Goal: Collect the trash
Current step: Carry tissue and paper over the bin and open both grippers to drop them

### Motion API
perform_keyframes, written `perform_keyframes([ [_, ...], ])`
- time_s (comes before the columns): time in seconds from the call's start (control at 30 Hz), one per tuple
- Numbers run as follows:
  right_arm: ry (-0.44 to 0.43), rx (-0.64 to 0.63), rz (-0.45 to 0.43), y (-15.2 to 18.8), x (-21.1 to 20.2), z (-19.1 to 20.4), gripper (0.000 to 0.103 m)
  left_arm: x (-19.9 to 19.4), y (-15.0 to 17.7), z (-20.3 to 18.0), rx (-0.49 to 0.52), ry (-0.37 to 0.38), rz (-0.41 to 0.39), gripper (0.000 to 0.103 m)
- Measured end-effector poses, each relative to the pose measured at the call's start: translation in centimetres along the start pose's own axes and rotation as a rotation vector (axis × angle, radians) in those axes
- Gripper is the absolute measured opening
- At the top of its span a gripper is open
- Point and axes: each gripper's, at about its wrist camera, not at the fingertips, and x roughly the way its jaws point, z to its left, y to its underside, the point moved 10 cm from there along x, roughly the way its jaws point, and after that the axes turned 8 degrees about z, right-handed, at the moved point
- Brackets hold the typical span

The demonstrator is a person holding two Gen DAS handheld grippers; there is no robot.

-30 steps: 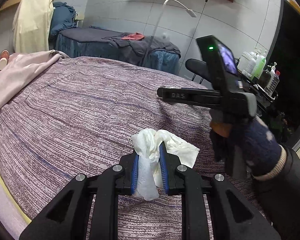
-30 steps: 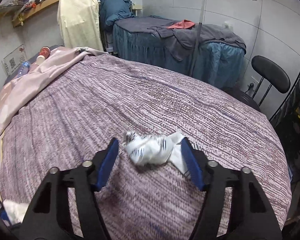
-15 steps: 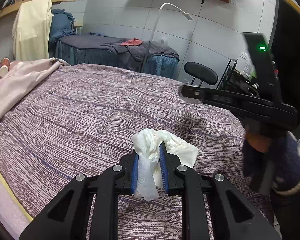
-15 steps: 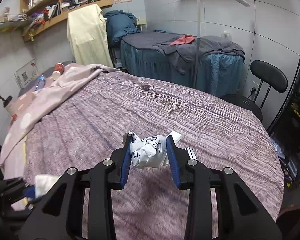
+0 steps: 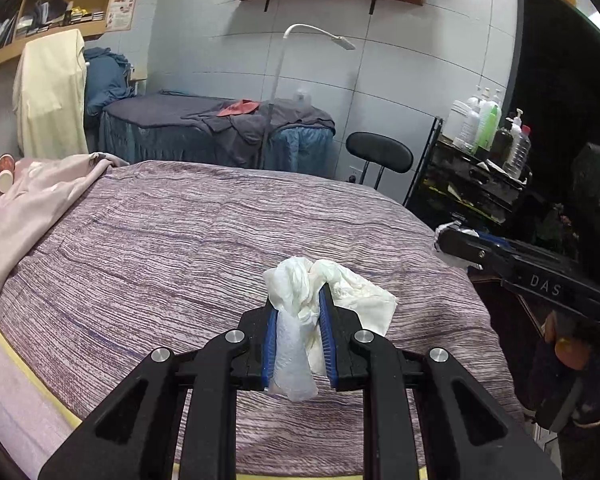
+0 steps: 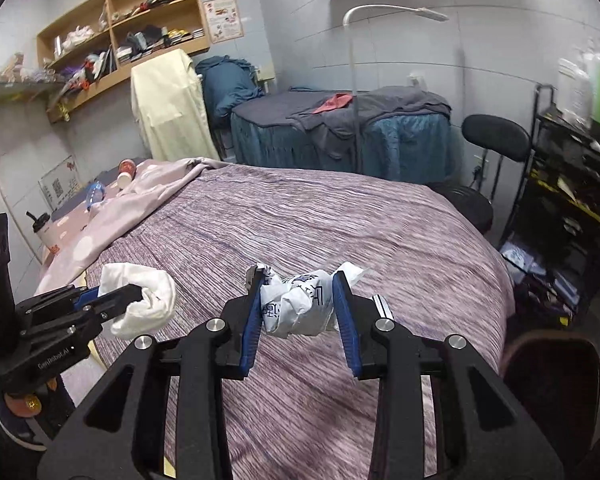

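Above the purple striped bedspread (image 5: 180, 248): left gripper (image 5: 298, 320), blue pads clamped on a crumpled white tissue (image 5: 300, 312), its tail hanging below the fingers. Right gripper (image 6: 298, 306), pads pressed against both sides of a wadded white wrapper with dark print (image 6: 296, 308), held clear of the bed. Beyond: pink dotted sheet (image 6: 112, 216), black chair (image 5: 379, 154), floor lamp (image 5: 288, 36), bottle rack (image 5: 472, 184).

Tiled walls (image 5: 400, 92), wooden shelves (image 6: 120, 40), purple bed (image 5: 180, 240).
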Motion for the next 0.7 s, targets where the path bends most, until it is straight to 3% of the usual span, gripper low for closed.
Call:
perform_keyframes([
  [0.3, 0.058, 0.125, -0.043, 4.2, -5.5, -5.5, 0.035, -1.3, 0.8, -4.9, 0.035, 0.094, 0.006, 0.019],
  [0.7, 0.141, 0.308, -0.073, 10.7, -10.9, -13.3, 0.035, -1.3, 3.1, -11.4, 0.117, 0.157, 0.047, 0.019],
])
